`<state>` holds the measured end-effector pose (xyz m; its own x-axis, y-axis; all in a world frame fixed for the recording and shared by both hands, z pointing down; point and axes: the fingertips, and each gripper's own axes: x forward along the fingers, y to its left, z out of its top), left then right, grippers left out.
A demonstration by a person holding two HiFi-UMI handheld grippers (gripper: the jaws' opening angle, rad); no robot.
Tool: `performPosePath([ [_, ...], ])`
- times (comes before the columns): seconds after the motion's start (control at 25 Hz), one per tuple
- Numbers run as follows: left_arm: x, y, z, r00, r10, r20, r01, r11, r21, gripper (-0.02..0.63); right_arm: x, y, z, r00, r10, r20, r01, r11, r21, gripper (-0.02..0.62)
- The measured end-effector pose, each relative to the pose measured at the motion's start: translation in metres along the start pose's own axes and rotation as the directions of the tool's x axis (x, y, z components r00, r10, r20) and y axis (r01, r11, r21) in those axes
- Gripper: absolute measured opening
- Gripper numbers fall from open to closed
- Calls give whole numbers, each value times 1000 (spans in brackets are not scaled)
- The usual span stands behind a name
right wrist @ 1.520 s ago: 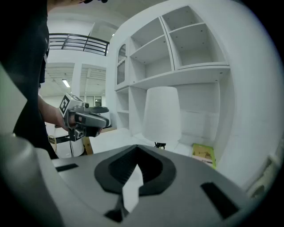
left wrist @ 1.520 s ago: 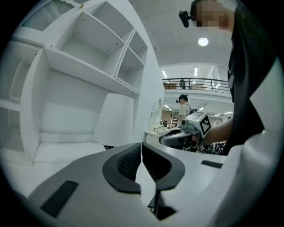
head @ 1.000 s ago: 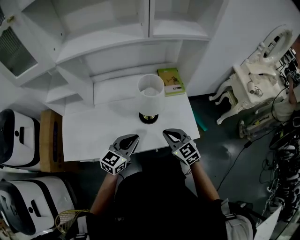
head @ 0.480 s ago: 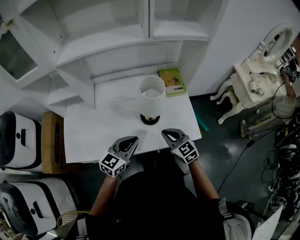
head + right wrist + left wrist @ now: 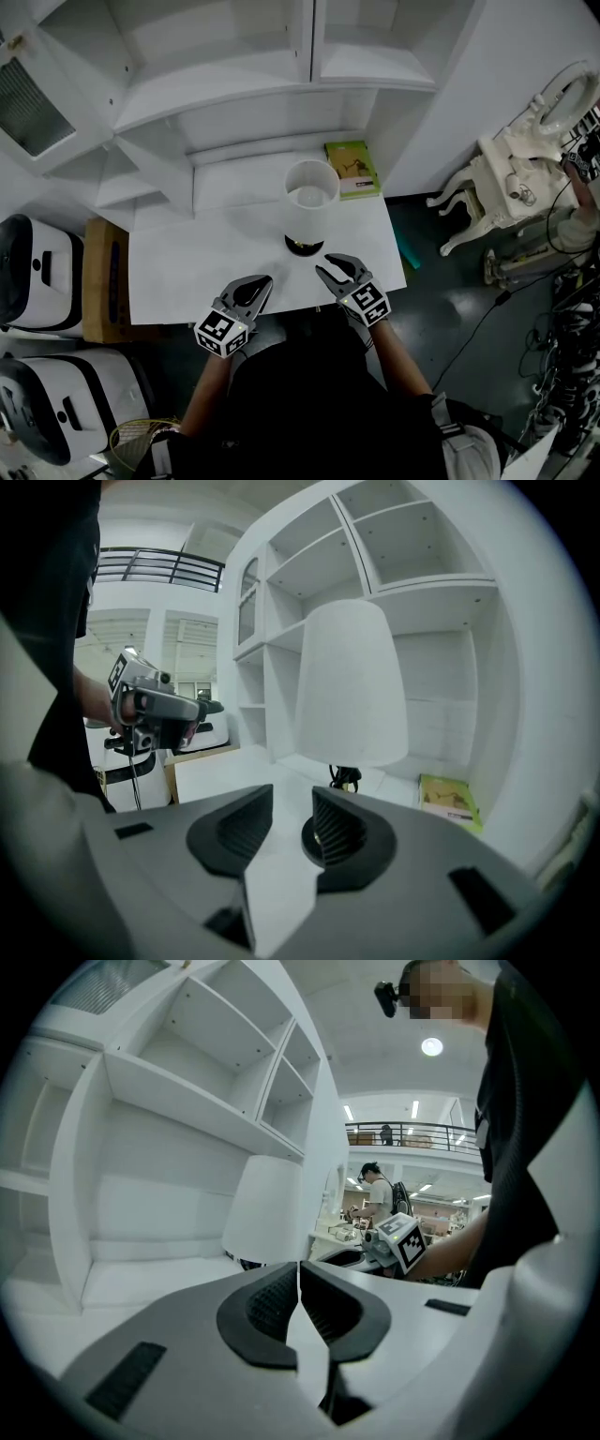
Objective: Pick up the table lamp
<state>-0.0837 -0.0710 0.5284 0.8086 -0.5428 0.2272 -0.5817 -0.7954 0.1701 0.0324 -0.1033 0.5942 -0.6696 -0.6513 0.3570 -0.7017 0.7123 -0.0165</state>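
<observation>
The table lamp stands upright on the white table [image 5: 187, 267], with a white shade [image 5: 311, 190] over a dark round base [image 5: 304, 247]. My right gripper [image 5: 334, 268] hovers over the table's front edge just short of the base. Its jaws are opening and nothing is between them. In the right gripper view the shade [image 5: 352, 686] rises straight ahead of the right gripper [image 5: 292, 801], and the base [image 5: 323, 834] shows behind the right jaw. My left gripper [image 5: 257, 284] is shut and empty, left of the lamp near the front edge. In its own view the left gripper [image 5: 298, 1271] has the shade [image 5: 267, 1211] beyond it.
A green book [image 5: 352, 169] lies on the table's back right corner, behind the lamp. White shelving [image 5: 234, 84] rises at the back of the table. White machines [image 5: 33, 281] and a wooden box stand to the left. An ornate white chair [image 5: 525, 178] and cables fill the right.
My right gripper has moved forward and down toward the lamp base, and its jaws have parted from shut. The left gripper has stayed where it was.
</observation>
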Motion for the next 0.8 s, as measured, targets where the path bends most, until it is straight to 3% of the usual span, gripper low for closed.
performPosePath([
  [0.2,1,8,-1,1000,22,-14,-22,1000,-7,17,17,-19,-7,999,-23,41,22,999,34,167],
  [0.4,-2,14,-1,998,53,-26,-54,998,-15,17,39,-36,-14,995,-78,55,77,997,18,167],
  [0.8,-20,20,-11,992,110,-69,-112,993,-38,17,90,-52,-25,996,-74,58,76,997,-32,190],
])
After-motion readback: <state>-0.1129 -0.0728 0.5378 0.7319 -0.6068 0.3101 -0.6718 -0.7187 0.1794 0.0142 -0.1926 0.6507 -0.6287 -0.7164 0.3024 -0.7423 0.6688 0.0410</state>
